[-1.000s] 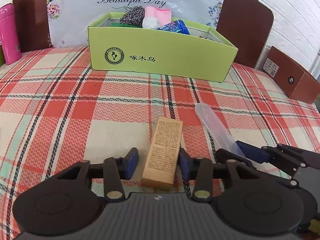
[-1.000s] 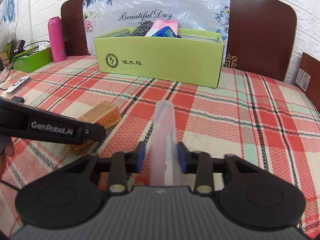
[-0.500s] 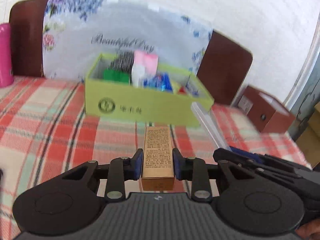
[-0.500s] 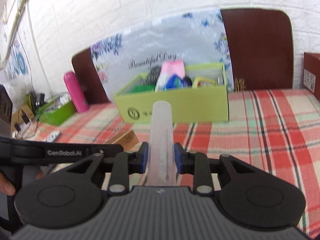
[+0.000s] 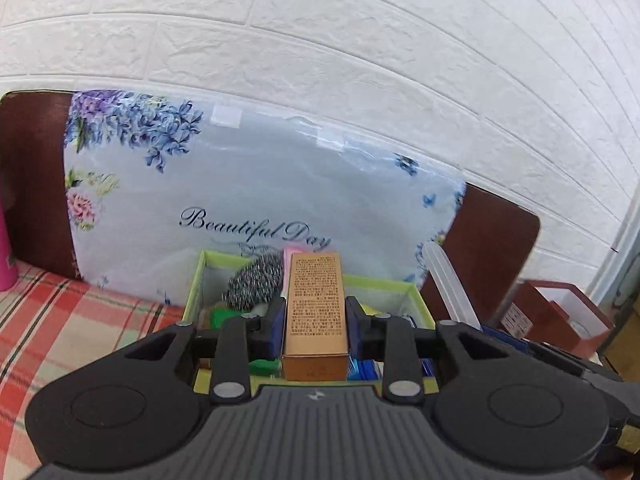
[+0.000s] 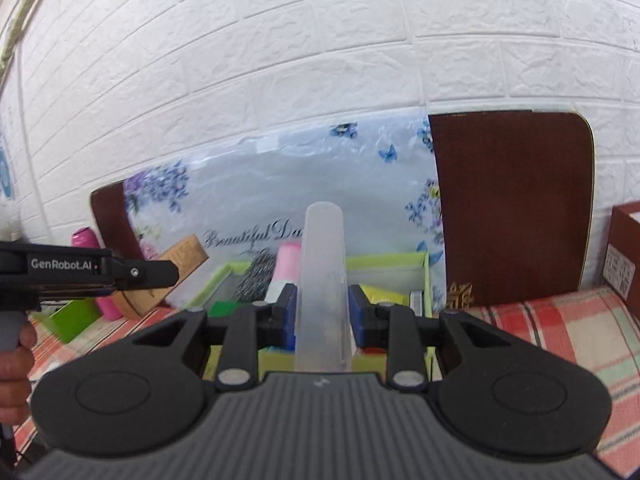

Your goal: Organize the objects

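Observation:
My left gripper is shut on a tan printed carton, held lengthwise between the blue pads and raised in front of the lime-green box. My right gripper is shut on a translucent plastic tube that points forward over the same green box. The box holds a grey speckled item, a pink item and blue packets. In the left wrist view the tube shows at the right. The right wrist view has the left gripper with the carton at the left.
A floral plastic bag reading "Beautiful Day" leans against brown boards and the white brick wall behind the box. A pink bottle and a green tub stand left, a brown box right. A hand grips the left handle.
Both grippers have risen off the plaid cloth and moved toward the green box, carrying the carton and the tube. The left jaws closed onto the carton before the lift.

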`<state>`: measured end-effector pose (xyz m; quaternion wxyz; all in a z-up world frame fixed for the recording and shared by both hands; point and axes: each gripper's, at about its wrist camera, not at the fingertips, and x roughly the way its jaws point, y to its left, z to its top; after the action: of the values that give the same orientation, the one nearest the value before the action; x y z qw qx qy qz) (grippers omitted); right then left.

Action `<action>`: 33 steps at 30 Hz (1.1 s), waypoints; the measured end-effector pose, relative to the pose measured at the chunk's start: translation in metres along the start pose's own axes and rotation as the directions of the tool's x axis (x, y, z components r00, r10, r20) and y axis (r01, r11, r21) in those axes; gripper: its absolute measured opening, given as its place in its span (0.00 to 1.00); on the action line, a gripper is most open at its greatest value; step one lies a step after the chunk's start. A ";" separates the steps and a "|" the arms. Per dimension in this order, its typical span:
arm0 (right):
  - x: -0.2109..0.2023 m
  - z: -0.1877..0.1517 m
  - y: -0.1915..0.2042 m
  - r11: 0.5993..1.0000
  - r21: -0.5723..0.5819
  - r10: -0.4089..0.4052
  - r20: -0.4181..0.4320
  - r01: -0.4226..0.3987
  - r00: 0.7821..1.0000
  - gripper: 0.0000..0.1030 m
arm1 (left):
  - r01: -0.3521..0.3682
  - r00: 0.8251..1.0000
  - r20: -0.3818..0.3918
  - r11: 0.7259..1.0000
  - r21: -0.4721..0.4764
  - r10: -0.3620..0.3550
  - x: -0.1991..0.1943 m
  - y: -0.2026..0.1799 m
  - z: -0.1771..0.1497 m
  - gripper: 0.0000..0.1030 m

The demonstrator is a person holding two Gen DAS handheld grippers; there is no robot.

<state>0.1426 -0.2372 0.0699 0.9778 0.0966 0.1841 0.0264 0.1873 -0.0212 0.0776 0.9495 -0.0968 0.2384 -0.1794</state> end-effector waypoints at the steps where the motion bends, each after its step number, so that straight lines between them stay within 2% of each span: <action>1: 0.010 0.002 -0.001 1.000 0.000 -0.006 0.005 0.006 1.000 0.26 | -0.003 1.000 0.000 1.000 -0.008 0.003 0.008 0.002 0.002 0.31; 5: 0.051 0.004 -0.005 0.999 -0.005 -0.042 0.004 0.042 0.999 0.26 | -0.040 0.999 0.008 0.998 -0.045 0.040 0.044 0.016 0.006 0.31; 6: 0.064 0.001 -0.006 0.999 -0.011 -0.042 -0.012 0.042 0.999 0.27 | -0.064 0.998 0.022 0.997 -0.049 0.065 0.053 0.020 0.003 0.40; 7: 0.075 -0.004 -0.007 0.999 -0.024 -0.043 -0.034 0.042 0.998 0.36 | -0.094 0.995 0.017 0.995 -0.047 0.095 0.060 0.023 -0.001 0.68; 8: 0.085 -0.011 -0.007 0.997 -0.045 -0.060 -0.056 0.057 0.997 0.43 | -0.139 0.990 -0.010 0.990 -0.039 0.139 0.066 0.026 -0.006 0.77; 9: 0.089 -0.018 -0.006 0.994 -0.080 -0.082 -0.063 0.077 0.995 0.51 | -0.165 0.986 -0.023 0.986 -0.025 0.165 0.067 0.028 -0.011 0.77; 11: 0.084 -0.033 -0.004 0.984 -0.151 -0.095 -0.017 0.091 0.995 0.58 | -0.147 0.989 -0.009 0.989 -0.007 0.147 0.062 0.033 -0.022 0.77; 13: 0.078 -0.041 -0.003 0.981 -0.164 -0.109 0.005 0.108 0.994 0.87 | -0.147 0.989 -0.006 0.989 -0.018 0.147 0.056 0.035 -0.026 0.77; 15: 0.073 -0.044 -0.005 0.984 -0.123 -0.129 0.008 0.129 0.992 0.96 | -0.145 0.989 -0.014 0.989 -0.030 0.144 0.052 0.035 -0.027 0.78; 20: 0.057 -0.039 -0.008 0.992 -0.060 -0.108 -0.019 0.107 0.994 1.00 | -0.171 0.985 -0.020 0.985 -0.026 0.170 0.036 0.025 -0.023 0.79; 24: 0.027 -0.032 -0.004 0.993 -0.059 -0.105 -0.018 0.104 0.994 1.00 | -0.191 0.981 -0.047 0.981 -0.009 0.191 0.007 0.010 -0.027 0.82; 27: 0.001 -0.033 0.003 0.989 -0.083 -0.121 -0.022 0.119 0.992 1.00 | -0.171 0.983 -0.075 0.985 -0.006 0.170 -0.014 0.001 -0.039 0.84; 33: -0.046 -0.053 0.011 0.984 -0.099 -0.152 -0.051 0.147 0.987 1.00 | -0.235 0.967 -0.091 0.971 0.052 0.239 -0.048 -0.020 -0.076 0.87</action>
<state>0.0799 -0.2212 0.0399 0.9747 0.0351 0.2181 -0.0355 0.1047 -0.0286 0.0375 0.9533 -0.0394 0.2903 -0.0739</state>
